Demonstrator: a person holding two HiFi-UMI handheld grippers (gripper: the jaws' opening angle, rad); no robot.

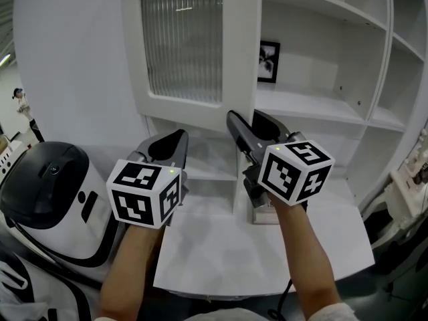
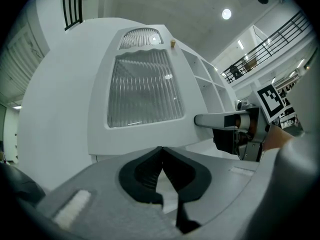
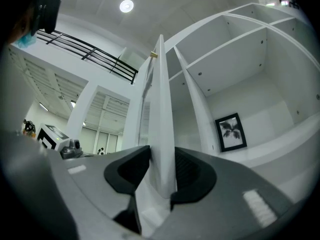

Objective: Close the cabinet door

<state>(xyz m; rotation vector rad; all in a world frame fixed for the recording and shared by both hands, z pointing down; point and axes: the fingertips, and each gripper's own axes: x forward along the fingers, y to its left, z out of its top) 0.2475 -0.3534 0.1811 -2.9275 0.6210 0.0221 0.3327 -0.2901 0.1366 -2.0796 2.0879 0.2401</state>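
White shelving (image 1: 321, 105) ahead; cabinet door (image 1: 180, 45) stands ajar, free edge between loose, half-parted jaws of right gripper (image 1: 244, 120). Left gripper (image 1: 175, 138) closed, empty. Risk: door slips out, stays ajar; swing pinches gripper against frame.

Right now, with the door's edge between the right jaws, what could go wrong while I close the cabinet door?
1. The right gripper straddles the edge of the cabinet door. If the door swings fully home, the jaw on the inner side may get pinched against the shelves.
2. Its pads do not clearly press on the door, so the edge could slip out midway and leave the door ajar.
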